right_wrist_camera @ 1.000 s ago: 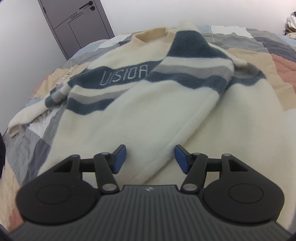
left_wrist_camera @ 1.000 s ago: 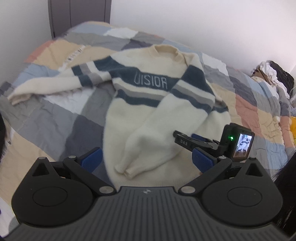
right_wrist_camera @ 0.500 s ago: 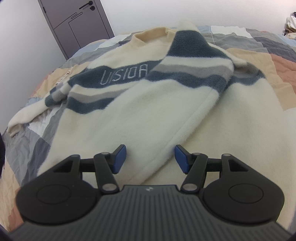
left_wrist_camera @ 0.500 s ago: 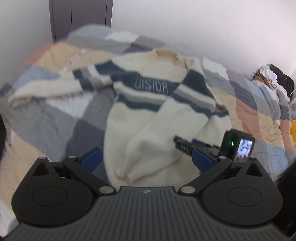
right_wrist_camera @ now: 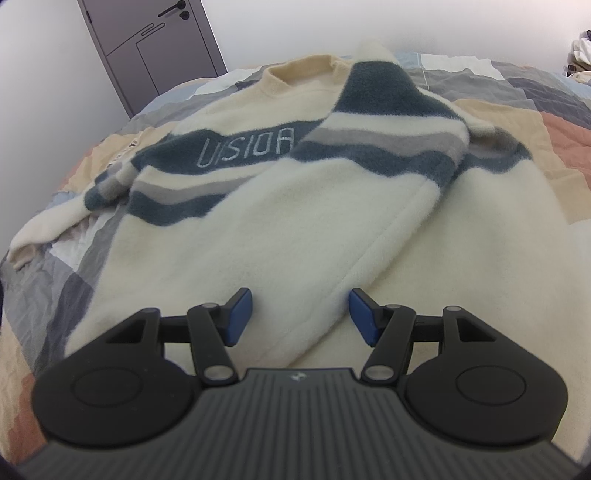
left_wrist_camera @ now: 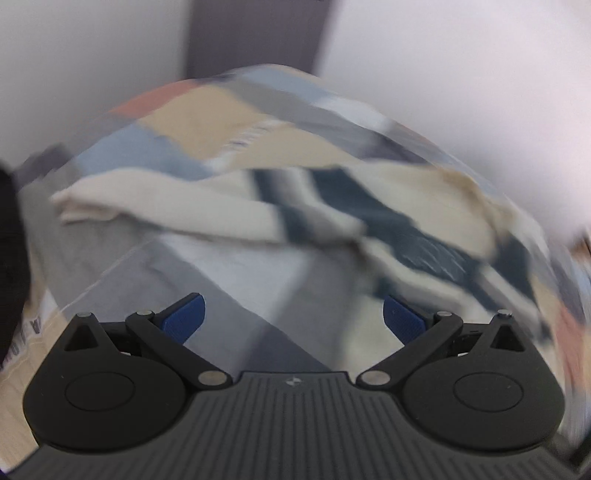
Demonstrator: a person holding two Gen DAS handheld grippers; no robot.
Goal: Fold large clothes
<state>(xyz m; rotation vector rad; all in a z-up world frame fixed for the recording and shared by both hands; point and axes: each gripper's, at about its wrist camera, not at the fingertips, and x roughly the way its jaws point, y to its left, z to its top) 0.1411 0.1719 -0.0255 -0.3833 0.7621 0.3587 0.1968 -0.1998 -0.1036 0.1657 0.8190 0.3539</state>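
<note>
Now right sleeve lies folded across the sweater; both claws, left claw and right claw, gape empty; next, grasp the outstretched left sleeve near the bed's left edge.

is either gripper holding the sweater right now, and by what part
Nothing is held. The left gripper and right gripper are both open above the sweater.

A bedroom in a home: a big bed with a soft patchwork quilt, plain white walls and a grey door.
</note>
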